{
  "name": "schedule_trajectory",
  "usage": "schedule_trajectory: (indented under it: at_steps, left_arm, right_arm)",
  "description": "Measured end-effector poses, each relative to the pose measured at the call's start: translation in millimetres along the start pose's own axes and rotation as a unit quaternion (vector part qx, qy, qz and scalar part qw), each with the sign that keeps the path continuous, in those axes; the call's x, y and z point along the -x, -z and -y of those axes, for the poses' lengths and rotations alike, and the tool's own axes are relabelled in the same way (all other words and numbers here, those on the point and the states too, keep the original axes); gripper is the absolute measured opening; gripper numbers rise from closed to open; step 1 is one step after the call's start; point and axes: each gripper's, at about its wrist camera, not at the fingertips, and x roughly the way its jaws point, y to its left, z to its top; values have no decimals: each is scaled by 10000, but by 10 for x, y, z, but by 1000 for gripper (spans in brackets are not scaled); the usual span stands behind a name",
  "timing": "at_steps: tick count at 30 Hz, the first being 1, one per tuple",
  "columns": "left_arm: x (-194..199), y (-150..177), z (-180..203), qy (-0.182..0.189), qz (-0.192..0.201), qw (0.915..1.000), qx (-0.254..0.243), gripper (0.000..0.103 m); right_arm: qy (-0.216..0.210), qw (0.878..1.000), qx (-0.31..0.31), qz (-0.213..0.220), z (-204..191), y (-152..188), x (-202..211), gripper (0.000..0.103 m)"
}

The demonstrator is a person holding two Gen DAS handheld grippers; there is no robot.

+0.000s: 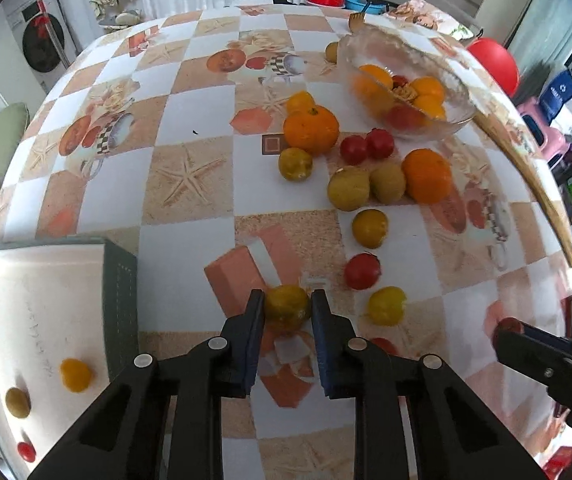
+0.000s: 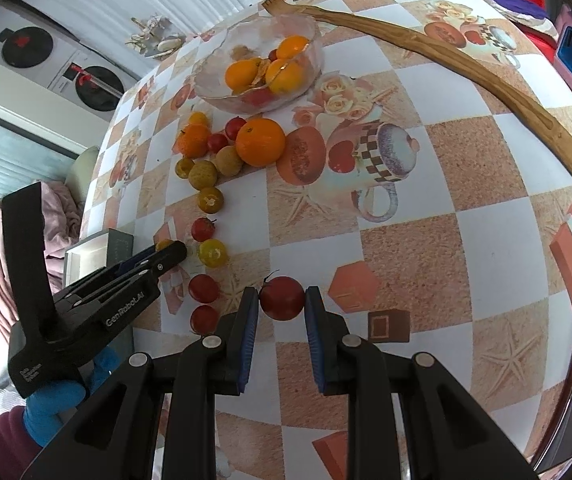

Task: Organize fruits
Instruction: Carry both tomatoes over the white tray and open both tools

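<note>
The left gripper (image 1: 287, 306) pinches a round, dull yellow-green fruit (image 1: 287, 307) just above the glossy checked tablecloth (image 1: 190, 200), beside the white box (image 1: 46, 320). The right gripper (image 2: 282, 300) clamps a smooth dark-red tomato (image 2: 282, 298), its thin stem pointing up-left. Farther off, loose fruit trails toward the clear glass bowl (image 2: 309, 36) of oranges.

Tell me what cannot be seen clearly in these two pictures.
- White box, left wrist view: the picture edge cuts it off, so its full contents are unknown.
- Red fruit in the right gripper, left wrist view: mostly hidden by the fingers.
- Glass bowl, both views: the fruit underneath is hidden by the oranges on top.
- Yellow fruit in the left gripper, right wrist view: mostly hidden by the fingers.
</note>
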Motion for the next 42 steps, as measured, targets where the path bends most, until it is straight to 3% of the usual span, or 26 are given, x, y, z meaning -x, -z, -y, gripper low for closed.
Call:
schedule_trajectory:
  at_steps: [9,20,31,42]
  left_arm:
    - [386,175,-191,214,275,9993,169,25]
    - [941,732,-1070,-25,429,9977,522,25]
    - [1048,1486,-1860,-469,52,9949,895,25]
    - [854,1782,-2067,-667,-349,9915,1059,25]
  right_arm:
    - [21,9996,273,2,-283,32,1,26]
    - [-127,9961,862,-129,-1203,333,-216,26]
    - [-347,9853,1566,-595,-2195,843,-629,26]
    - [77,9718,2044,-1176,-2438,1313,-1005,26]
